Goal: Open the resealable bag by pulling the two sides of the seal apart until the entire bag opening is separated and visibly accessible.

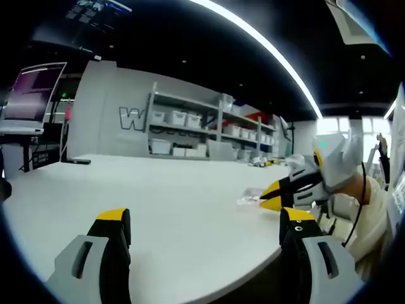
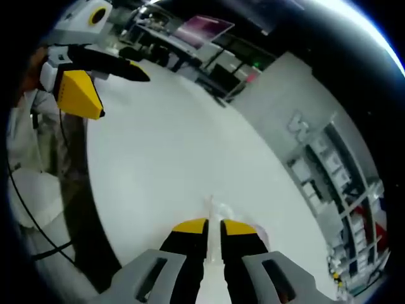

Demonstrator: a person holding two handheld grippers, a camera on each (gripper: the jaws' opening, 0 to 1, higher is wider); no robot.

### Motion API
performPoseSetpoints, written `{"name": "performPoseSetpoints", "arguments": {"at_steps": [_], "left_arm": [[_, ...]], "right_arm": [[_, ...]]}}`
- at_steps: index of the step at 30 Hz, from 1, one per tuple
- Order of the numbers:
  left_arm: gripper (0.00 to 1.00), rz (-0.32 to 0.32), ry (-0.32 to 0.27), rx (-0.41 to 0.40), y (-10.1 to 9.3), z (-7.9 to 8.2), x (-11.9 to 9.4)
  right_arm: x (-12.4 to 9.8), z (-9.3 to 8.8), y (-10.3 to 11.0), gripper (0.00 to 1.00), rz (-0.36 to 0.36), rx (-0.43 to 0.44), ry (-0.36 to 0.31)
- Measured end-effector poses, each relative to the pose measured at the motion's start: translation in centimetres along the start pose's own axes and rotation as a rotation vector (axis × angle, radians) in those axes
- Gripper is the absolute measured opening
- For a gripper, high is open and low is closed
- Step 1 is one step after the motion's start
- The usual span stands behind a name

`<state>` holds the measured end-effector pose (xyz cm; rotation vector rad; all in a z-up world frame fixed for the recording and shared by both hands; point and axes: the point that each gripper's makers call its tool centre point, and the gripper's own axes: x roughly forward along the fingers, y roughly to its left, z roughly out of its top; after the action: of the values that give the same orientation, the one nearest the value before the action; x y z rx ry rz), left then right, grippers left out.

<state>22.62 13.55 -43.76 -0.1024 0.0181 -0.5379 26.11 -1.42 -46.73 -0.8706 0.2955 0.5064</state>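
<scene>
A clear resealable bag (image 1: 248, 197) lies on the white table (image 1: 171, 190), near its right edge in the left gripper view. My right gripper (image 1: 266, 196) reaches in from the right there, its yellow tips pinching the bag's near end. In the right gripper view the right gripper (image 2: 214, 228) has its jaws nearly together, with the thin clear bag (image 2: 211, 208) running up between them. My left gripper (image 1: 202, 220) hovers over the table with its jaws wide apart and nothing in them. It also shows as the left gripper (image 2: 120, 95) at the upper left, away from the bag.
Shelves with white bins (image 1: 190, 123) stand against the far wall. A monitor on a stand (image 1: 35, 95) is at the far left. The table's curved edge (image 2: 95, 209) runs close to the person, whose sleeve (image 1: 373, 196) is at the right.
</scene>
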Motion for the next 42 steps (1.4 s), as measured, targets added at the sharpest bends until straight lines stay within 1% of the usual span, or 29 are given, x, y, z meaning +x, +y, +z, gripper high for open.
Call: {"name": "performPoseSetpoints", "arguments": {"at_steps": [6,10,17,22,28,32,34,42], "left_arm": [[0.97,-0.001,0.001,-0.002,0.0,0.0,-0.1],[0.97,0.001,-0.003,-0.004,0.1,0.1,-0.1],[0.97,0.002,-0.005,-0.005,0.2,0.1,-0.1],[0.97,0.004,-0.006,-0.007,0.3,0.0,-0.1],[0.97,0.003,-0.005,-0.008,0.3,0.0,0.0],[0.97,0.005,-0.002,-0.008,0.3,-0.1,0.0],[0.97,0.007,-0.005,-0.010,0.4,0.0,-0.1],[0.97,0.006,0.001,-0.011,0.2,-0.2,0.0]], "right_arm": [[0.3,-0.9,-0.2,0.05,-0.001,0.006,0.032],[0.4,-1.0,-0.1,0.05,-0.002,0.006,0.031],[0.7,-1.7,-0.1,0.04,0.004,0.010,0.055],[0.7,-1.6,-0.4,0.04,-0.001,0.014,0.050],[1.1,-2.3,0.0,0.02,0.019,0.045,0.064],[1.1,-2.3,-0.1,0.02,0.015,0.041,0.064],[1.2,-2.4,0.0,0.00,0.019,0.047,0.064],[1.2,-2.7,-0.2,0.00,0.016,0.052,0.066]]}}
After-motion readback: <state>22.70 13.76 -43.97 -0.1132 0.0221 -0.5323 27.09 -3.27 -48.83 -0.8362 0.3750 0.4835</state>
